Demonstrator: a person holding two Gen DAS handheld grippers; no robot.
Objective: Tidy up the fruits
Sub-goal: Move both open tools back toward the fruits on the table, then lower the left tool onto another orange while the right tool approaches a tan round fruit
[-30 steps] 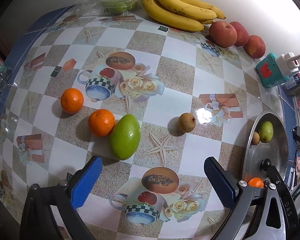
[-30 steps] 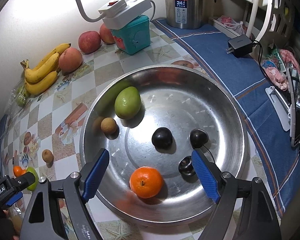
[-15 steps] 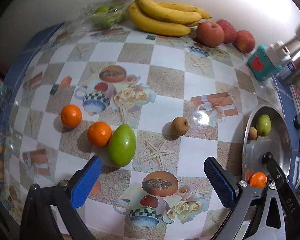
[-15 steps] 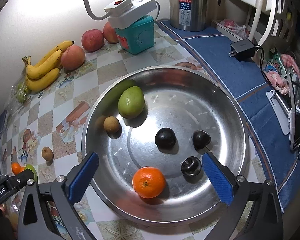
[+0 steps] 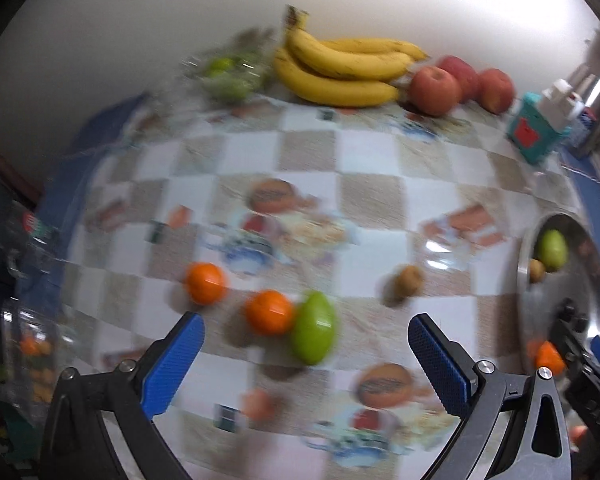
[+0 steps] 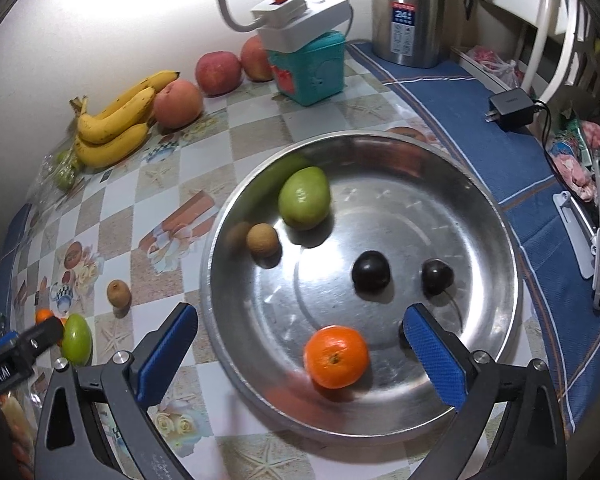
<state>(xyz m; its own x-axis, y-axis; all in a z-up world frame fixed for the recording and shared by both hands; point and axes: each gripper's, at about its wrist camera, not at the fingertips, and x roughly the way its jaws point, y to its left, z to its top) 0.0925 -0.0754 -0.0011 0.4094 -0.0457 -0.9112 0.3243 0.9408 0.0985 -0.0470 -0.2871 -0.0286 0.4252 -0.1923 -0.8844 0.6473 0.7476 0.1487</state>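
Hovering over the steel bowl (image 6: pixel 500 240), the right gripper (image 6: pixel 300 344) stands spread wide and empty, its jaws having just been opening, with the orange (image 6: pixel 336 357) lying loose between them. The left gripper (image 5: pixel 306 344), also spread and empty, should descend squarely around the nearer orange (image 5: pixel 269 312) just ahead, avoiding the green mango (image 5: pixel 314 327) touching its right.

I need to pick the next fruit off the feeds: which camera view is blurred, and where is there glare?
Left wrist view: motion-smeared; the oranges and tablecloth are soft, though the bananas stay readable. Right wrist view: sharp, with the orange in the steel bowl crisp; the lamp's glare washes out the wall at the top left, and the bowl mirrors the fruit. Both views bend straight lines near the edges.
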